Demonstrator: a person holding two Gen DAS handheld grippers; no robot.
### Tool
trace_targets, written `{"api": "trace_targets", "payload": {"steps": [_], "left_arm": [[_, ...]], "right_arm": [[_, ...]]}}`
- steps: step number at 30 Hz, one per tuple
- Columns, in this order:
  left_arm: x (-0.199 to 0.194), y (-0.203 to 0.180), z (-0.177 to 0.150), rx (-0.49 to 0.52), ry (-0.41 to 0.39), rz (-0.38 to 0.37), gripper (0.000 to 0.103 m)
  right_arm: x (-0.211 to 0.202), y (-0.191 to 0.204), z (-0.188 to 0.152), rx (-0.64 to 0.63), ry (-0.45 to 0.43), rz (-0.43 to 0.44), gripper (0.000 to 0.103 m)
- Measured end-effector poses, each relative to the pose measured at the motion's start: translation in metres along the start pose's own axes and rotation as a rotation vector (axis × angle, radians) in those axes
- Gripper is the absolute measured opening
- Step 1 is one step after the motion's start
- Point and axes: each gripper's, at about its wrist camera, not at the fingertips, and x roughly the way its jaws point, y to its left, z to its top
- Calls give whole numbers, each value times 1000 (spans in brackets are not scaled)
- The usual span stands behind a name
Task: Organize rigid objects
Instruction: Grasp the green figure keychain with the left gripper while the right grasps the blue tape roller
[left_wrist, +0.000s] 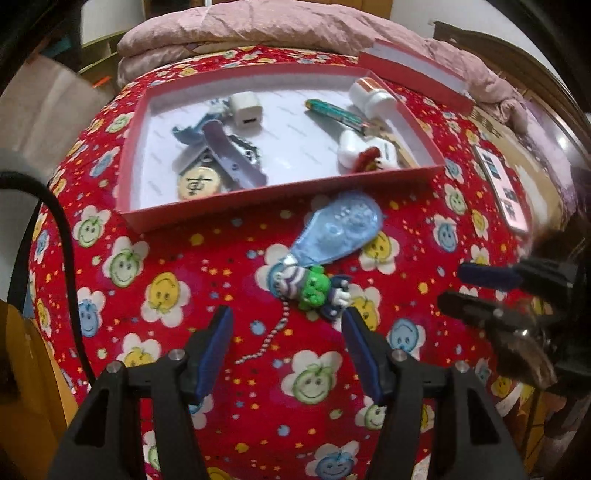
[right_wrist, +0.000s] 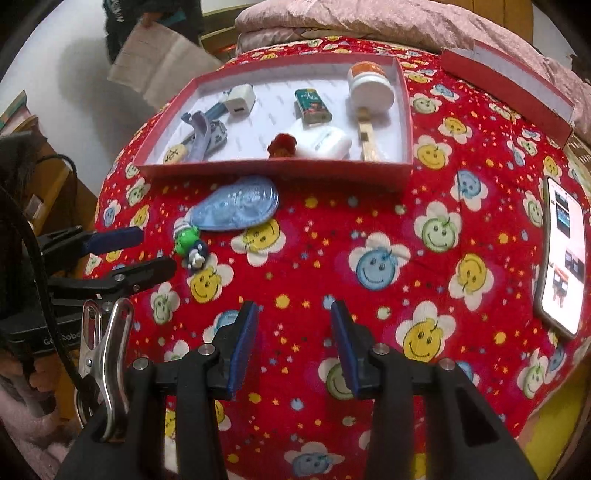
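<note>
Two loose things lie outside the red box (left_wrist: 280, 192); largest of everything is the flowered bed cover (right_wrist: 332, 258) beneath it, a soft footing. Inside the box sit a white charger (left_wrist: 244, 110), a bottle (right_wrist: 371, 88) and other collected pieces. Just before the box's near wall lies the blue correction-tape dispenser (left_wrist: 340, 229), touching the small green figure keychain (left_wrist: 314, 290), likely next to go in. Nearest the keychain, the left claw (left_wrist: 288, 325) stands spread and empty; the right claw (right_wrist: 291, 314), farther from the box, is likewise parted, holding nothing.
</note>
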Motion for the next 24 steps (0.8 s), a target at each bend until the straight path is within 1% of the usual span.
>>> {"api": "trace_targets", "payload": {"steps": [5,8,11,16,19,24], "left_arm": [[9,-9,5,27,-10,-1,64],[15,-13,7,56,-14,12,64],[20,-17,8,81,-15,28,64],[26,-22,8,109,-35,56,64],[26,-23,8,113,-37,36,51],[23,-20,7,108,-27,35,51]], "right_arm": [[5,-4,-6,2,18,-3,42],[8,-7,-8,6,35,-14,42],[12,-11,-10,17,41,-7,42],[12,-11,-11,8,43,-1,45],[12,-10,-11,2,46,-8,45],[15,-6,-9,1,51,-21,45]]}}
